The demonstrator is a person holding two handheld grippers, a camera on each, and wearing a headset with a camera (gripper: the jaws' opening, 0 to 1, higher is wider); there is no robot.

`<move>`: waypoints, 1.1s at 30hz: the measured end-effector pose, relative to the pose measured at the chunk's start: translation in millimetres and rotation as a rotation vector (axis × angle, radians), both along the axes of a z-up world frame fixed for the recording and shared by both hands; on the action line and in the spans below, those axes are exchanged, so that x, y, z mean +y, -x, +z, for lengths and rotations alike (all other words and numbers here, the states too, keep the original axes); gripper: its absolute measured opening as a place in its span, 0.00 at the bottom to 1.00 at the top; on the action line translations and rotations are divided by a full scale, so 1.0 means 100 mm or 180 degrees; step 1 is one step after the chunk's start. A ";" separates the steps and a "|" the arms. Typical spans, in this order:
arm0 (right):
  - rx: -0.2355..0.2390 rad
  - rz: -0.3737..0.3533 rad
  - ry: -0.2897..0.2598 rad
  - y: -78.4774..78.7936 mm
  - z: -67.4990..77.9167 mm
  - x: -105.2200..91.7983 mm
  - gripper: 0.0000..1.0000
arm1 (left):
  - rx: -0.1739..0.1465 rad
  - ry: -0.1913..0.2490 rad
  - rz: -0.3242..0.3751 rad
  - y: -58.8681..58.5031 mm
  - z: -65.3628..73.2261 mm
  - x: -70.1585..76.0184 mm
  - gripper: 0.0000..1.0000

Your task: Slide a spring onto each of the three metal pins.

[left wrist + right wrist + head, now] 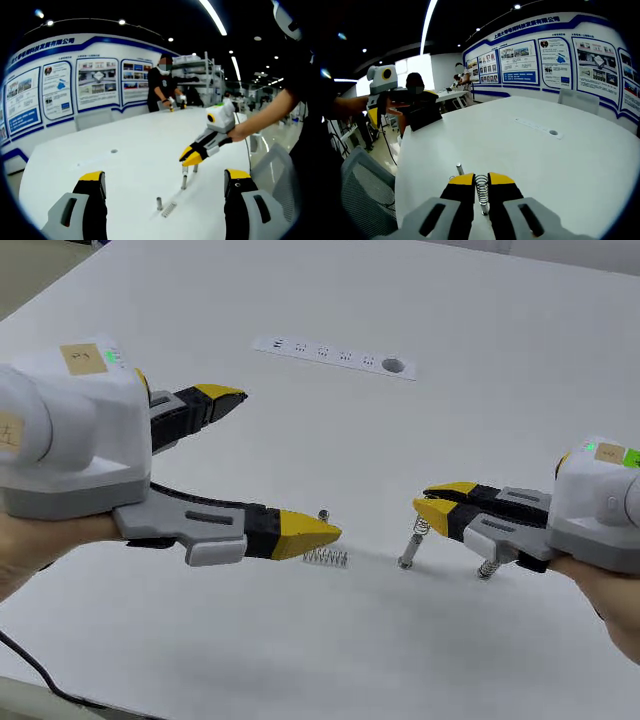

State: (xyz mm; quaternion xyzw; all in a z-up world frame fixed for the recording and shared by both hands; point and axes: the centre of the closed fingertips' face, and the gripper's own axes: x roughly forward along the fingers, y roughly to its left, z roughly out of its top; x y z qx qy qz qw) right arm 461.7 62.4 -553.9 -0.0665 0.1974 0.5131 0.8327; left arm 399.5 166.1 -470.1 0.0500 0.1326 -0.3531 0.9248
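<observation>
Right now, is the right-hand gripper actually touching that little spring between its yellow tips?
Touching. In the right gripper view, the right gripper pinches the spring between its yellow tips, with no gap on either side.

On my feed, L gripper (288,464): yellow tips, black mid, grey base, white body w/ tan sticker + green lamp. R gripper (420,498): same yellow/black/grey/white scheme, green patch on top. I read the spring (481,187) btwn R tips as silver. The loose spring (326,557) + pins (408,552): bare silver-grey metal. The table (300,640): plain matte white. The power strip (330,353): white w/ dark slots. The wall panels (530,62): white, blue trim, blue-tinted posters.
</observation>
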 end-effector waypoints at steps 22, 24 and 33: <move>0.0004 -0.0024 -0.0014 0.06 -0.22 0.04 0.11 | 0.0086 -0.0056 0.0017 0.03 -0.01 0.08 1.00; -0.0058 0.0001 0.0015 0.09 -0.24 0.06 0.11 | 0.0094 -0.0057 0.0024 0.03 0.00 0.08 1.00; -0.0072 -0.0101 0.0103 0.07 -0.51 0.04 0.11 | 0.0060 -0.0093 0.0083 0.00 0.05 0.08 1.00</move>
